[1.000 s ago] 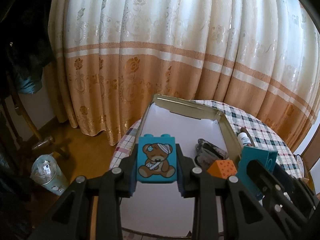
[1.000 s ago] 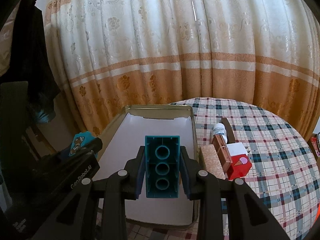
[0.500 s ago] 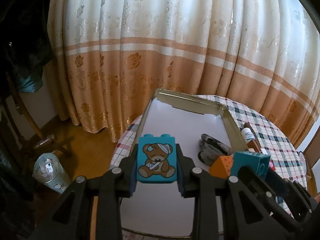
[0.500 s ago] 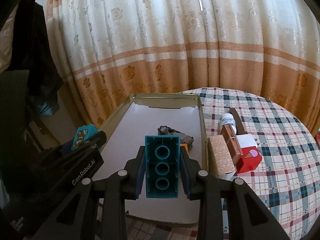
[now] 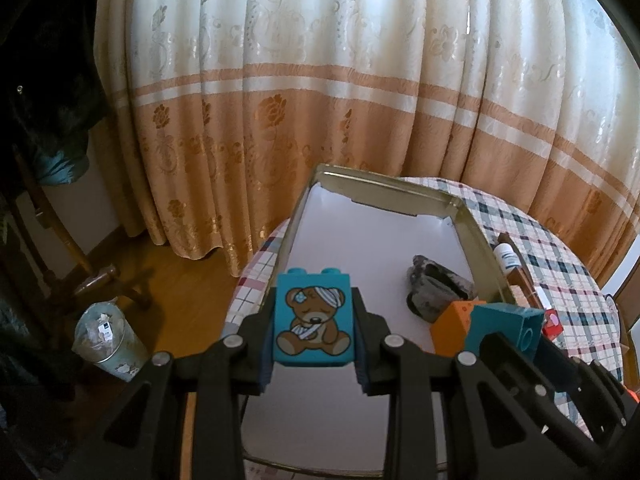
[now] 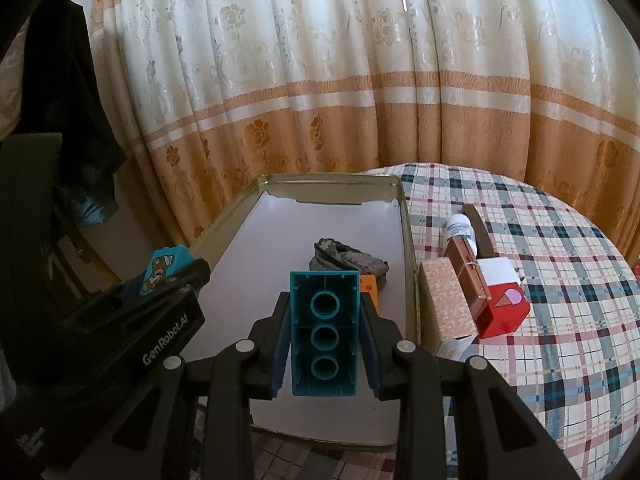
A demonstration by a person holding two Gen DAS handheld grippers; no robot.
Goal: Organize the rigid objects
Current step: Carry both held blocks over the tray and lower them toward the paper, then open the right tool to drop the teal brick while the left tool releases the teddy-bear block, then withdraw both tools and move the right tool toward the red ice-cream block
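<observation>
Above the tray (image 5: pixel 476 236), the left claw (image 5: pixel 314 320) clamps the bear block (image 5: pixel 314 320), the right claw (image 6: pixel 324 330) the teal brick (image 6: pixel 324 330).

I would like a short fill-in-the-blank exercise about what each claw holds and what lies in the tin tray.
1. The left claw is shut on a teal block printed with a ____.
2. The long teal brick in the right claw shows ____ round tubes on its underside.
3. The orange block lies inside the ____ tray.
4. The tablecloth has a ____ pattern.

Missing words: teddy bear; three; tin; plaid
</observation>
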